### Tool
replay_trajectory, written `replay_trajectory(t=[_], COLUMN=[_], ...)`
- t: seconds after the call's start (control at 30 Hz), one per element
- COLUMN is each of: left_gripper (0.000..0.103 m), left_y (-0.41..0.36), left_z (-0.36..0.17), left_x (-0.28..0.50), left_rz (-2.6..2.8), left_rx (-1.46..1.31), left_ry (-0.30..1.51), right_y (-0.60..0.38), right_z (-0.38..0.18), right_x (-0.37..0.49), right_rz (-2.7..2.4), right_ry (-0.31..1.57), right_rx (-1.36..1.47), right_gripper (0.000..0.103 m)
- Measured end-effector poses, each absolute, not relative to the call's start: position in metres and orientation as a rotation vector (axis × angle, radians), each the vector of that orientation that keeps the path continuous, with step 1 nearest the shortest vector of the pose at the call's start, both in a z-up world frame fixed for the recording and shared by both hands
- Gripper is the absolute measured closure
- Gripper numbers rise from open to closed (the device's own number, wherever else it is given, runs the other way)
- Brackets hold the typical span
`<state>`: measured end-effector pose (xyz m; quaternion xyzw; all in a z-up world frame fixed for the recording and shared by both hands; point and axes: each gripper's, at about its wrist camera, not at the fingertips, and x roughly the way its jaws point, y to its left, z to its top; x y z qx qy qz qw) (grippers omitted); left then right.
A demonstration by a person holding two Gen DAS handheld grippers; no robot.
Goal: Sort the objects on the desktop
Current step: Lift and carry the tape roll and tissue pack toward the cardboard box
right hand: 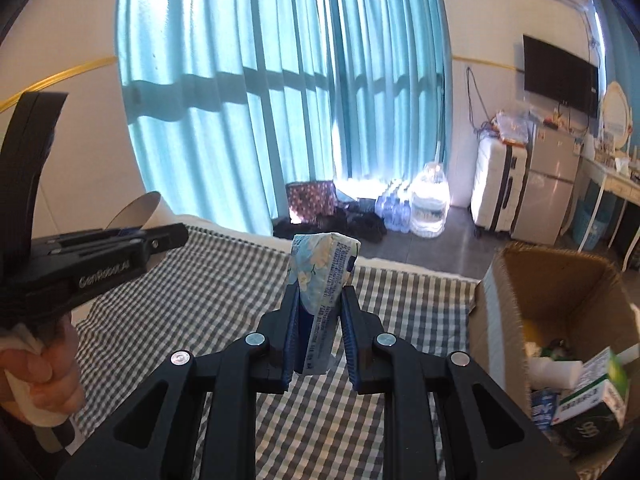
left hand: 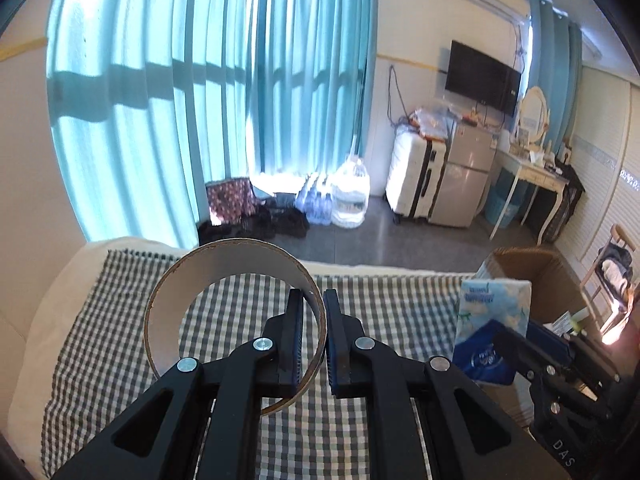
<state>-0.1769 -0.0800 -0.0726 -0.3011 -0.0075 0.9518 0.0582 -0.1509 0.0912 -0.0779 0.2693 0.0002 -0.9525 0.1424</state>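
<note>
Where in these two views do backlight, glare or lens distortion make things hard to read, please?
Left wrist view: sun through the curtain blows out the water bottles; the fisheye bends the walls; the tape ring stays sharp. Right wrist view: similar glare at the curtain's foot; the tissue pack is crisp; the green carton in the cardboard box is blurred.

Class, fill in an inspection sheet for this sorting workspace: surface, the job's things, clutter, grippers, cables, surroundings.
Surface: checked cloth over a pale cushion, bare where visible.
Job's things: cardboard ring and tissue pack, both lifted; open cardboard box at the right, holding cartons and packets.
Clutter: nothing seen on the cloth.
Grippers: left hand-held gripper shut on the ring's wall; right hand-held gripper shut on the tissue pack.
Cables: cords hanging down the wall beside the television.
Surroundings: teal curtains, water bottles, suitcase, small fridge, dressing table.
</note>
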Motion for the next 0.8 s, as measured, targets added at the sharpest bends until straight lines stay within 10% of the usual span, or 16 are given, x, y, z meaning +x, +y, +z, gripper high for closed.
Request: replay_trajectory(t=[0.8], left_gripper=[0.093], left_y=[-0.039], left_z=[-0.057], left_x=[-0.134], left_rz=[2.873], left_rx=[-0.741], left_ry=[0.017], right_y=[0.147], right_z=[-0.044], right_x=[-0.103], right_rz=[-2.898], right_ry=[-0.07], right_rx=[0.642], right_gripper=[0.083])
